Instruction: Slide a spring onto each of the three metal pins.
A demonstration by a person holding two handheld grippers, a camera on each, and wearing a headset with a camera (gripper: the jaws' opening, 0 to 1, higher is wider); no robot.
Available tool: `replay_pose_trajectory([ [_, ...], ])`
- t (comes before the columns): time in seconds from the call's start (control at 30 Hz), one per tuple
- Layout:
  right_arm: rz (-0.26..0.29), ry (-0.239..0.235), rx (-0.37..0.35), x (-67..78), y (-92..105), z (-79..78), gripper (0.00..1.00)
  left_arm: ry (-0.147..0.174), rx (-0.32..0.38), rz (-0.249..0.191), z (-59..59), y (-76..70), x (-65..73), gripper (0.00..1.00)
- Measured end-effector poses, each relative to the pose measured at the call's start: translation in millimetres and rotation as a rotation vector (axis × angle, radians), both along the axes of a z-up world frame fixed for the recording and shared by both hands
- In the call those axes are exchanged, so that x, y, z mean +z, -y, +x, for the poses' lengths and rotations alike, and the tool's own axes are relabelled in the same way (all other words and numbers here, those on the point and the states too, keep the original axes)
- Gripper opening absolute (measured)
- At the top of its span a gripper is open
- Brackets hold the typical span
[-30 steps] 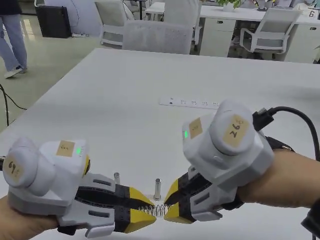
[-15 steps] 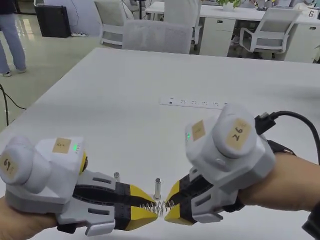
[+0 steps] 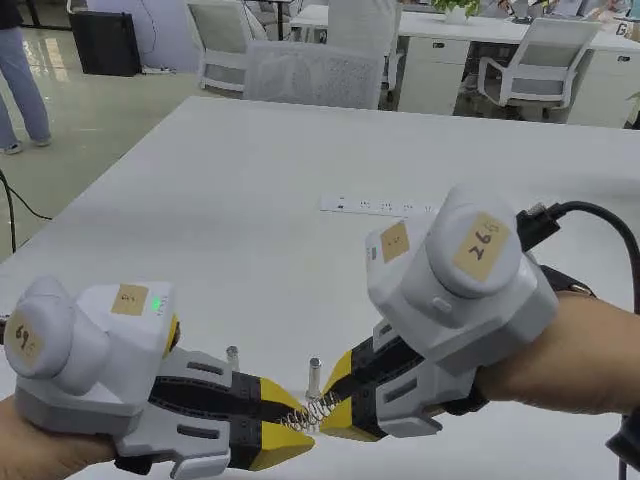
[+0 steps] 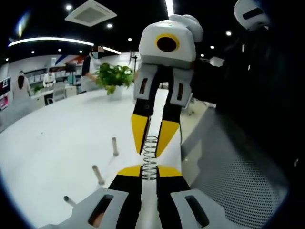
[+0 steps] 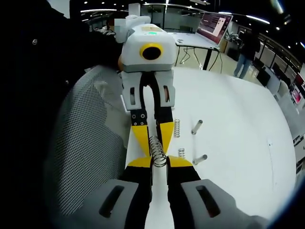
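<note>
Spring (image 3: 312, 408), which I judge light, bendy and quick to flick away, spans my left tool (image 3: 298, 428) and right tool (image 3: 328, 402), both nipped narrow on its end coils, the best hold, at 6 o'clock of the nearest pin (image 3: 314, 375).

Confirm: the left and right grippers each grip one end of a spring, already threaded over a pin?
Not threaded. The left gripper view shows the spring stretched free between the left gripper and right gripper, each gripping an end, with the pins off to one side.
</note>
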State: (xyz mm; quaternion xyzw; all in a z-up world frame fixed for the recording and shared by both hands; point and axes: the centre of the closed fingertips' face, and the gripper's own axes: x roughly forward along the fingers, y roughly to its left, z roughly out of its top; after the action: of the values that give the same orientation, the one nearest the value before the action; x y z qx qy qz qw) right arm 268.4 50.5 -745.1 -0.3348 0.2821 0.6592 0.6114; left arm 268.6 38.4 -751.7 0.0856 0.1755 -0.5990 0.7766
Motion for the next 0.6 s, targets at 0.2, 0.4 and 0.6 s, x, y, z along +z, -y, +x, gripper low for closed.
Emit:
replay_pose_trajectory([
  [0.2,-0.018,0.003,0.025,1.6,-5.1,-3.1,0.07,-0.004,-0.005,0.012,-0.7,-0.4,-4.0,0.03],
  [0.4,-0.028,0.004,0.036,3.2,-9.5,-3.6,0.08,-0.005,-0.004,0.018,0.6,-1.2,-6.2,0.03],
  [0.6,-0.039,0.001,0.051,1.9,-13.5,-5.5,0.08,-0.002,-0.010,0.037,0.4,-1.8,-9.9,0.03],
])
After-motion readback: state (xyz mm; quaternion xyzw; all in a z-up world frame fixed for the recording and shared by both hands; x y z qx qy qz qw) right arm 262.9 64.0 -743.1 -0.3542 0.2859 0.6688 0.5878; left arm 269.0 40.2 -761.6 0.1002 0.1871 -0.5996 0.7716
